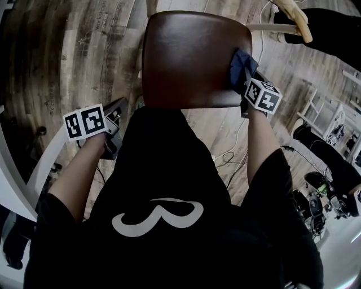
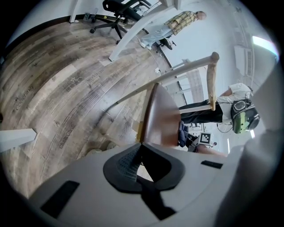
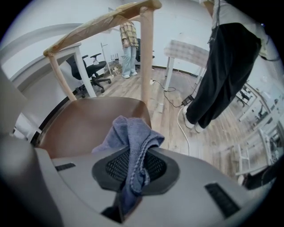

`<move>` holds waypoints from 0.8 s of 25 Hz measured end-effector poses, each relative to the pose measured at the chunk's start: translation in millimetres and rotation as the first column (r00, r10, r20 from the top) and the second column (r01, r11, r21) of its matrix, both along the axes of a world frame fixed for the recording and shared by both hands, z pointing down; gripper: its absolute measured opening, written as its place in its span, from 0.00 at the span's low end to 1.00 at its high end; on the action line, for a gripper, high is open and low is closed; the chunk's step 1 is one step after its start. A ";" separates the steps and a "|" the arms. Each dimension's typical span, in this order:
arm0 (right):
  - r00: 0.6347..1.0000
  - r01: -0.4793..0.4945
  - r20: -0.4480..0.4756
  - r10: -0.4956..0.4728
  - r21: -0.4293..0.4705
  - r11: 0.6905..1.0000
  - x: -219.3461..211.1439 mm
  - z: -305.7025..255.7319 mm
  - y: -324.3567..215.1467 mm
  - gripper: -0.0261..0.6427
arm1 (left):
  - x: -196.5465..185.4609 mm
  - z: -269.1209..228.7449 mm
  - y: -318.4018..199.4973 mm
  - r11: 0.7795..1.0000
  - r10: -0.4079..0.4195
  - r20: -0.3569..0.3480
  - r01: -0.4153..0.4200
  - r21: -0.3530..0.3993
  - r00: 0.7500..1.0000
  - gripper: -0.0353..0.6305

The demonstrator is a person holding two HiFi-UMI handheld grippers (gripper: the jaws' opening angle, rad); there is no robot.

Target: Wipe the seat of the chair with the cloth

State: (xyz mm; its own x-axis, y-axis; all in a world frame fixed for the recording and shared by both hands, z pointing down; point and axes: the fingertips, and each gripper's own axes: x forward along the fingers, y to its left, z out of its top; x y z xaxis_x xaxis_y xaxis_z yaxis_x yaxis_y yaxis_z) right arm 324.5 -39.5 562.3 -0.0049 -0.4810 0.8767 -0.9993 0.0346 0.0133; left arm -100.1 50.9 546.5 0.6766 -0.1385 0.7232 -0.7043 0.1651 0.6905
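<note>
The chair's brown seat (image 1: 194,56) is straight in front of me, its pale wooden back rail (image 3: 102,20) on the far side. My right gripper (image 1: 248,79) is at the seat's right edge, shut on a blue cloth (image 1: 241,66). In the right gripper view the cloth (image 3: 131,133) bunches up out of the jaws of the right gripper (image 3: 133,173), over the seat (image 3: 88,124). My left gripper (image 1: 121,107) hangs off the seat's near left corner, above the floor. In its own view the left gripper (image 2: 141,166) looks shut on nothing, with the seat (image 2: 162,119) and cloth (image 2: 183,135) beyond.
A person in dark trousers (image 3: 222,66) stands close on the chair's right. Cables (image 1: 231,152) run over the wooden floor near the front right. A curved white desk edge (image 1: 34,169) is on my left. An office chair (image 2: 117,13) and another person (image 3: 128,40) are farther off.
</note>
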 end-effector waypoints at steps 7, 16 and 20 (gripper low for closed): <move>0.993 -0.116 -0.015 0.116 -0.029 0.993 25.2 2.9 6.7 0.12 | 1.0 -0.9 0.1 1.000 -0.004 0.008 0.004 0.003 1.000 0.07; 0.994 -0.109 -0.002 0.110 0.104 0.989 6.7 -28.8 -7.6 0.12 | -0.7 -1.1 10.2 1.000 -0.019 0.007 0.019 0.002 1.000 0.07; 0.999 -0.032 0.033 0.026 0.192 0.981 -29.9 -60.5 -19.5 0.12 | -4.8 -1.3 12.9 0.999 -0.033 0.005 0.033 0.004 0.999 0.07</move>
